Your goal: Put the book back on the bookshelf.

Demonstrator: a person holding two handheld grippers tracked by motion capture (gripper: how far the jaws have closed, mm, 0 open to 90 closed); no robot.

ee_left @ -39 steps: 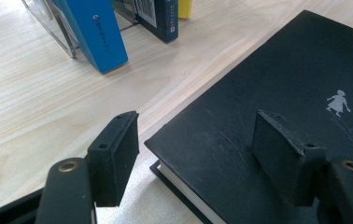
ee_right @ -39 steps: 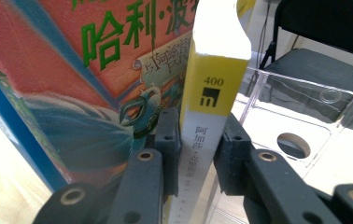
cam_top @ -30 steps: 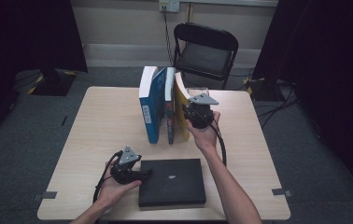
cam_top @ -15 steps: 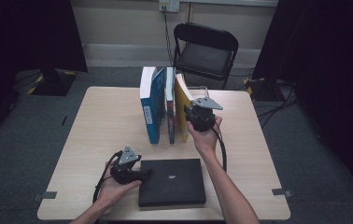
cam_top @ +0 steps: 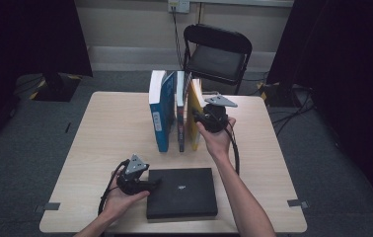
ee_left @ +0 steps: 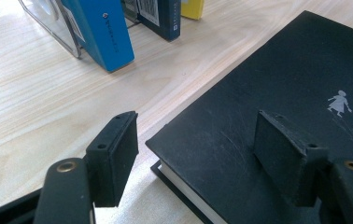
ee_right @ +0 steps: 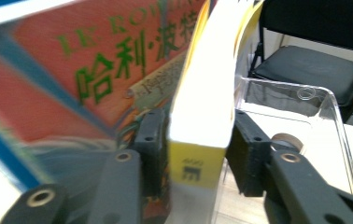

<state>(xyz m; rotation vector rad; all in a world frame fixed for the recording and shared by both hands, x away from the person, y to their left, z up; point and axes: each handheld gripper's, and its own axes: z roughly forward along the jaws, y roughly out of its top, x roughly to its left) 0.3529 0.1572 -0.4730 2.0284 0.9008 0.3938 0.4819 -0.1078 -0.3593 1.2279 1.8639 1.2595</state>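
Three books stand upright at the table's far middle: a blue book [cam_top: 160, 116], a dark book [cam_top: 180, 123] and a yellow book [cam_top: 194, 116]. My right gripper [cam_top: 199, 118] is at the yellow book's right side. In the right gripper view the yellow book [ee_right: 202, 107] stands between the jaws of my right gripper [ee_right: 198, 154], which have just been opening, so the pads sit close beside it without squeezing. A black book [cam_top: 182, 192] lies flat near the front edge. My left gripper [ee_left: 198, 149] is open at its corner, one jaw over the black book's cover [ee_left: 268, 84], the other over the wood.
A clear plastic bookend [ee_right: 314, 116] stands against the yellow book, and another clear bookend [ee_left: 48, 18] is beside the blue book [ee_left: 102, 32]. A black folding chair [cam_top: 219, 54] stands behind the wooden table [cam_top: 105, 128]. Cables trail from both grippers.
My right hand has shifted only slightly at the yellow book. The left hand and the black book have kept still.
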